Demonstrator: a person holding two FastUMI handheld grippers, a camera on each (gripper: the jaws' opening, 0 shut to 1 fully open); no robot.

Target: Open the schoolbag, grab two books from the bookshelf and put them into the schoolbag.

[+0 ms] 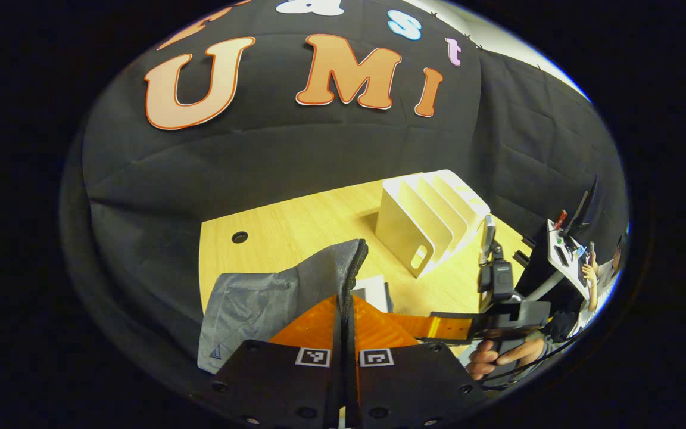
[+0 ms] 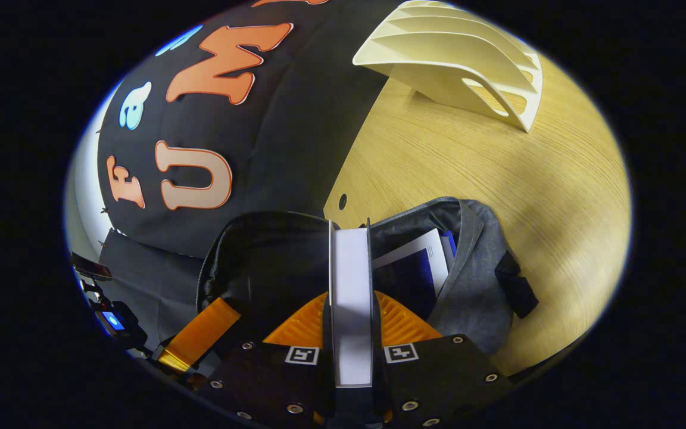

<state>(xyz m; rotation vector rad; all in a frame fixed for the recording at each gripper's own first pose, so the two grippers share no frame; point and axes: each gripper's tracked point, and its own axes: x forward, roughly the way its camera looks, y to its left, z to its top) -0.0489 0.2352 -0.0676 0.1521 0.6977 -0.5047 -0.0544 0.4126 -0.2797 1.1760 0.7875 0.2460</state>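
Note:
The grey schoolbag [image 1: 259,298] lies on the wooden table, and my left gripper [image 1: 345,304] is shut on its zipper-edged flap [image 1: 352,262], holding it up. In the right gripper view the schoolbag [image 2: 480,274] gapes open with a blue-covered book [image 2: 408,271] inside. My right gripper [image 2: 352,304] is shut on a second book [image 2: 352,280], seen edge-on with white pages, just above the bag's mouth. The white bookshelf [image 1: 432,220] stands behind the bag with its slots bare; the same bookshelf [image 2: 456,59] is at the top of the right gripper view. The right gripper [image 1: 438,326] and its hand reach in from the right.
The wooden table [image 2: 498,167] stretches open between bag and shelf, with a small round hole [image 1: 239,236] near its far left edge. The black cloth wall runs close behind. A person sits at a desk with a monitor [image 1: 581,250] at the far right.

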